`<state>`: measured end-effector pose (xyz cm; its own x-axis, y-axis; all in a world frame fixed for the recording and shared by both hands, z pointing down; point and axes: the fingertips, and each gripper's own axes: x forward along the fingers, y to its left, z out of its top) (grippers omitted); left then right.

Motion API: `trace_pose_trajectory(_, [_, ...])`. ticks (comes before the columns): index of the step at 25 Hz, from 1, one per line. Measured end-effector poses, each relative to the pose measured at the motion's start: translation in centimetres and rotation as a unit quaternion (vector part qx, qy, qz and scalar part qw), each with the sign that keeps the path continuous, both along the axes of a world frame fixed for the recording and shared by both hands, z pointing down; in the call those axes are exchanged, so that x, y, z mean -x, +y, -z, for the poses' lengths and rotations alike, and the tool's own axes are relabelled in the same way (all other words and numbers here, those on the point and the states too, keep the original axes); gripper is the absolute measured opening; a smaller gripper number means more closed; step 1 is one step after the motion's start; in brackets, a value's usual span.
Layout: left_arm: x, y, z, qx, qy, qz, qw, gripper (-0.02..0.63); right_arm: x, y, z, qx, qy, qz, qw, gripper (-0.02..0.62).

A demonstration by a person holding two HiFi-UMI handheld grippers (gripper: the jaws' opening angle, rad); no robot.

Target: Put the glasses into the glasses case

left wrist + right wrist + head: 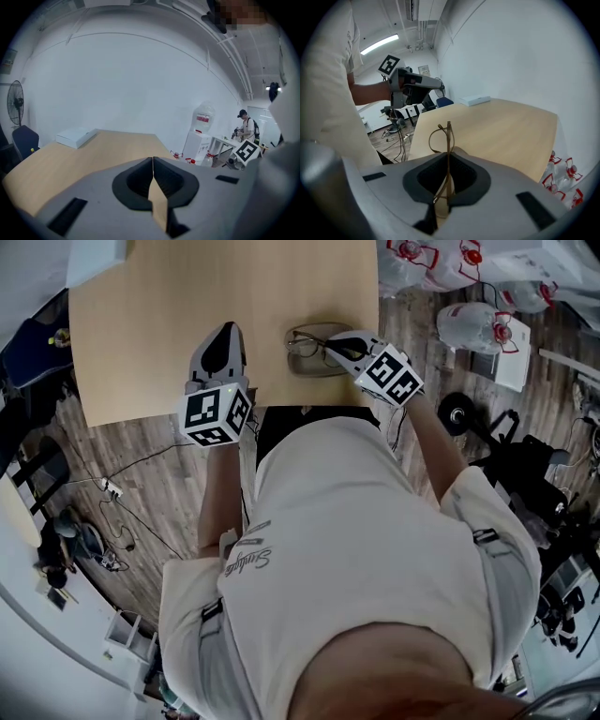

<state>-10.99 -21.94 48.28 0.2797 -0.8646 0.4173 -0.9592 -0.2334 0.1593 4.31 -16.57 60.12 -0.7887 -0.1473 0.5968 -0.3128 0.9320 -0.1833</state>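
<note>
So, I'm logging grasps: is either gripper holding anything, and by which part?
The right gripper pinches the glasses by their thin metal frame, one lens rim poking out past the fingers. The left gripper is shut, empty.

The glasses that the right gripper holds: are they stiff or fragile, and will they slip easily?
The glasses look thin-framed, so probably light and easy to bend under a hard squeeze. The right gripper is shut on only a narrow part of the frame, so they may swivel or slip when moved.
</note>
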Motion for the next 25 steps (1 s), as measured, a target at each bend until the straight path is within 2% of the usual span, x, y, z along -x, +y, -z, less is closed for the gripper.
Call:
trace_pose_trajectory(4, [1.0,0.9,-0.5,0.005,0.005,0.011,0.9999,0.015,0.8,1.3,-2.3,0.009,0.045,0.048,0.998,0.011])
trace_pose_trajectory(9, [1.9,1.6,-1.3,0.010,0.012,0.022,0.9996,0.015,1.1,1.7,-4.0,-0.007,0.099,0.100,0.990,0.011])
trace_pose_trajectory(25, [2.7,2.9,-1.3,0.007,0.019,0.028,0.9994,0.015,1.3,3.7,-7.5,0.004,0.175,0.175,0.969,0.011])
